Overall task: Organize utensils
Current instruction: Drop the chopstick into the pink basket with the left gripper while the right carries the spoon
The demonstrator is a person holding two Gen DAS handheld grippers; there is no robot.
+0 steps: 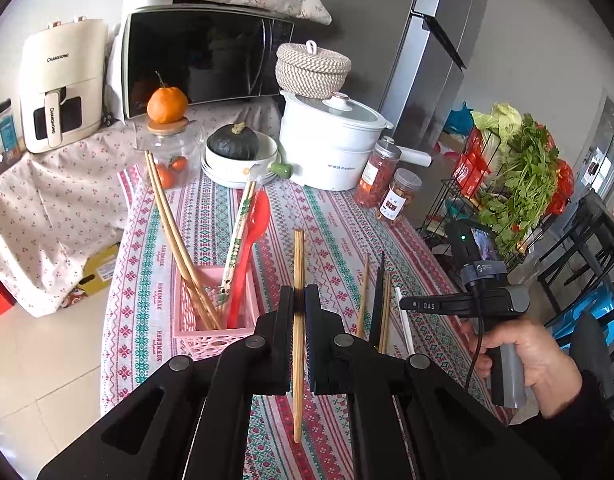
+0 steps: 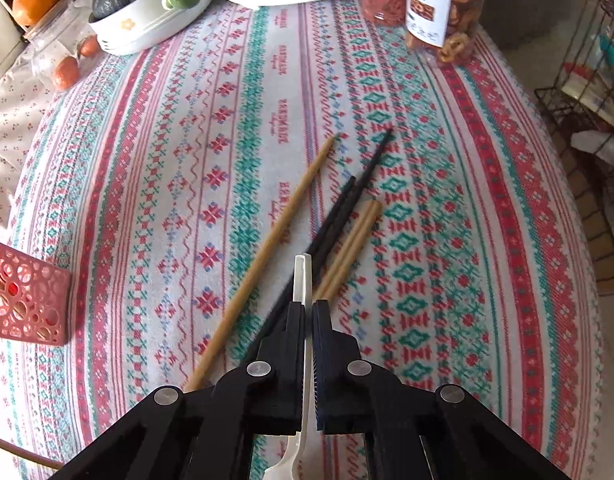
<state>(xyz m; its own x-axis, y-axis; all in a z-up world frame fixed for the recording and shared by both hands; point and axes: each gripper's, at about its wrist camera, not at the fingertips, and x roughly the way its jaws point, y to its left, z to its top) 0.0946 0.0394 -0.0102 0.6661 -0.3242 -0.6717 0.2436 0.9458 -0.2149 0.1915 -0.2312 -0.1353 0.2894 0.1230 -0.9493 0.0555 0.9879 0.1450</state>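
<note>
so far the job looks partly done, judging by the left wrist view: the pink basket (image 1: 215, 320) on the patterned tablecloth (image 1: 327, 220) already stands several utensils upright or leaning, namely a pair of long bamboo chopsticks (image 1: 175, 240), a wrapped pair of chopsticks (image 1: 238, 240) and a red spoon (image 1: 247, 248). the left gripper (image 1: 300, 300) has its fingers pinched narrow on a single bamboo chopstick (image 1: 298, 280), which stands nearly upright between the pads, lifted off the cloth and just to the right of the basket; that piece seems next for the basket. further right in this view the right gripper (image 1: 405, 305) is held low over the loose pile, with the person's right hand (image 1: 523, 360) wrapped round its handle

seen from the right wrist view, the right gripper (image 2: 309, 304) is closed narrow on a white plastic utensil (image 2: 301, 276), which runs between the fingers and out below them; its wider end at the bottom edge is too cut off to name it surely. still lying on the tablecloth (image 2: 467, 240) just ahead are one tan chopstick (image 2: 275, 236), a pair of black chopsticks (image 2: 347, 204) crossing beside it, and a short tan pair (image 2: 353, 240) touching the black ones. the basket (image 2: 23, 304) shows only as a corner at the far left, well apart from this pile. by this reckoning two pieces are in hand and about five remain on the cloth to be gathered
</note>
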